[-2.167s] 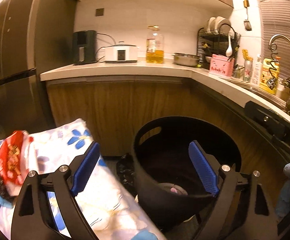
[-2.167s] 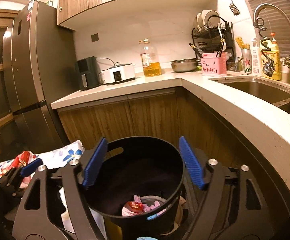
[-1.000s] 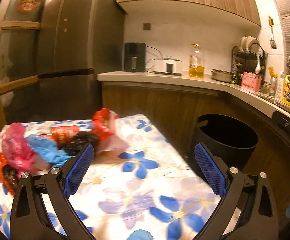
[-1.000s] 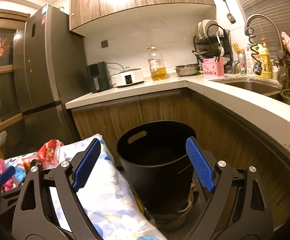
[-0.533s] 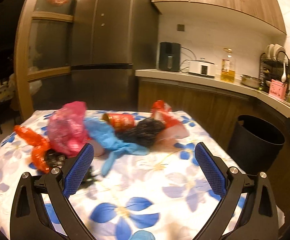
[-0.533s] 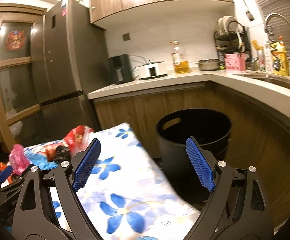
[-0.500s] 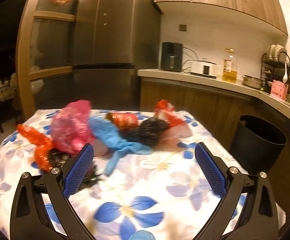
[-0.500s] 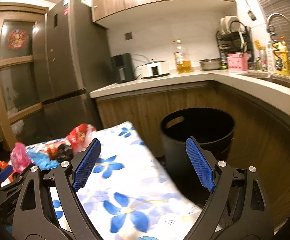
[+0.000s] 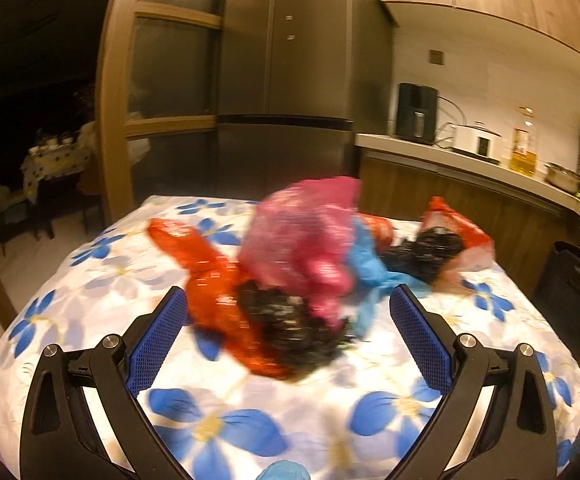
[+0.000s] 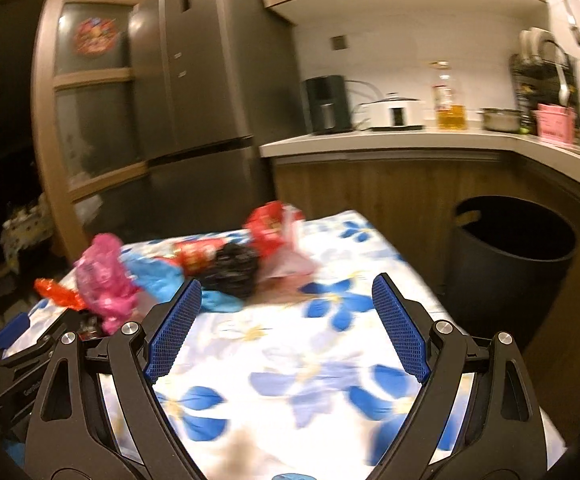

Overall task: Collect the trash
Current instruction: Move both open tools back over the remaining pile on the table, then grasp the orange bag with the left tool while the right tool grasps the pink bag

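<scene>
Seemingly ready to grab, both the left gripper (image 9: pixel 288 312) and right gripper (image 10: pixel 286 300) face the trash pile (image 9: pixel 309 264), jaws open and empty, beside the black bin (image 10: pixel 509 256).

The pink bag (image 9: pixel 309 232) and the orange bag (image 9: pixel 210 276) were thin, crinkled, glossy plastic; the tablecloth (image 9: pixel 90 272) looked smooth flowered cloth; the cabinets (image 10: pixel 389 188) were matt wood; the fridge (image 9: pixel 286 92) brushed metal
</scene>
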